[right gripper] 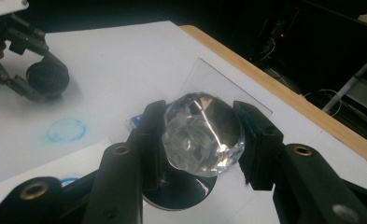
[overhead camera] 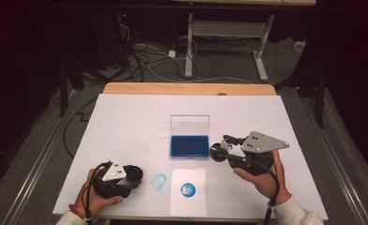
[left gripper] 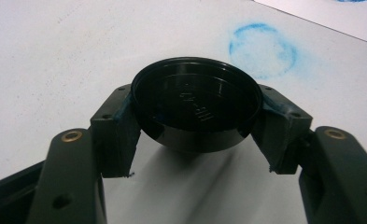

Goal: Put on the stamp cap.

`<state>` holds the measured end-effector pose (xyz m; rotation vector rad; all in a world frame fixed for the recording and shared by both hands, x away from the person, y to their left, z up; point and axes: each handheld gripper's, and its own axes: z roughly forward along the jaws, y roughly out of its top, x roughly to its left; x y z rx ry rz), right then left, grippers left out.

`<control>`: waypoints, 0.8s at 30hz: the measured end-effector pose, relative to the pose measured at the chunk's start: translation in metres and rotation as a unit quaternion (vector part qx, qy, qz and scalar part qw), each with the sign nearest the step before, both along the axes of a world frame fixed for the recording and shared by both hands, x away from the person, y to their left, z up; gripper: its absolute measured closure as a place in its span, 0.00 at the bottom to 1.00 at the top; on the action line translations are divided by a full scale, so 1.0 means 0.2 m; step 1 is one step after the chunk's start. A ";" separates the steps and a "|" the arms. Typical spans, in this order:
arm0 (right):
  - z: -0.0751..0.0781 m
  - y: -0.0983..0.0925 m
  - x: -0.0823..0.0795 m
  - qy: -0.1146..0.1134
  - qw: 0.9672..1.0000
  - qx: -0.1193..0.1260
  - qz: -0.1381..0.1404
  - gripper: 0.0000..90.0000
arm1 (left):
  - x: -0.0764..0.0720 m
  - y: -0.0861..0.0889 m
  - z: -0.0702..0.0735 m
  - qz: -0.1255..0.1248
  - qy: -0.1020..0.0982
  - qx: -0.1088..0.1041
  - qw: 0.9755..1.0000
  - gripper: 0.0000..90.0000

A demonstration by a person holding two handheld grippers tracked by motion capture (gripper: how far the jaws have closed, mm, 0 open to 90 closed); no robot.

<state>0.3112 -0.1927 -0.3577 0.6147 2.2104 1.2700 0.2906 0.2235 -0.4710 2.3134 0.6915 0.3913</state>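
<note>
My left gripper (overhead camera: 133, 176) rests low at the table's front left, shut on a round black cap (left gripper: 195, 105) that lies on the white cover with its hollow side up. To the right of the blue ink pad (overhead camera: 189, 146), my right gripper (overhead camera: 218, 152) is shut on the clear faceted knob (right gripper: 202, 133) of a round stamp, whose black base (right gripper: 181, 192) shows below the jaws. The stamp (overhead camera: 217, 152) hangs just above the table, tilted toward the pad. The far left gripper (right gripper: 45, 77) with its cap appears in the right gripper view.
The ink pad's clear lid (overhead camera: 189, 125) stands open behind it. A small white sheet (overhead camera: 187, 201) at the front centre bears a round blue print (overhead camera: 187, 190). A smudged blue ring (overhead camera: 159, 181) marks the white table cover (overhead camera: 125, 122) beside the sheet. Wooden table edge (overhead camera: 186, 88) at the back.
</note>
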 end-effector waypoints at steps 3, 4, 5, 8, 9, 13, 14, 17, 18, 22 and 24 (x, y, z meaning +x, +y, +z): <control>0.01 0.00 0.01 -0.004 1.000 0.004 -0.002 0.64 | 0.02 -0.02 0.00 -0.002 0.000 -0.001 1.000 0.41; 0.01 0.00 0.01 -0.007 1.000 0.007 -0.002 0.64 | 0.02 -0.03 0.01 -0.005 -0.002 0.000 1.000 0.41; 0.01 0.01 0.01 -0.008 1.000 0.008 -0.002 0.64 | 0.03 -0.03 0.01 -0.006 -0.003 -0.001 1.000 0.41; 0.01 0.02 0.02 -0.009 1.000 0.009 -0.001 0.64 | 0.04 -0.05 0.02 -0.008 -0.004 -0.004 1.000 0.41; 0.01 0.02 0.02 -0.010 1.000 0.008 -0.001 0.64 | 0.04 -0.05 0.02 -0.007 -0.005 -0.005 1.000 0.41; 0.01 0.03 0.03 -0.006 1.000 0.008 -0.001 0.64 | 0.06 -0.07 0.03 -0.009 -0.006 -0.012 1.000 0.41; 0.01 0.03 0.04 -0.007 1.000 0.008 -0.001 0.64 | 0.07 -0.07 0.04 -0.009 -0.007 -0.014 1.000 0.41; 0.02 0.04 0.04 -0.007 1.000 0.011 0.000 0.64 | 0.07 -0.09 0.05 -0.012 -0.008 -0.020 1.000 0.41; 0.02 0.04 0.04 -0.008 1.000 0.012 -0.001 0.64 | 0.08 -0.10 0.05 -0.014 -0.009 -0.021 1.000 0.41; 0.02 0.06 0.05 -0.007 1.000 0.014 0.003 0.64 | 0.09 -0.13 0.06 -0.020 -0.011 -0.025 0.999 0.41; 0.03 0.07 0.05 -0.007 1.000 0.016 0.005 0.64 | 0.09 -0.15 0.07 -0.023 -0.011 -0.028 0.999 0.41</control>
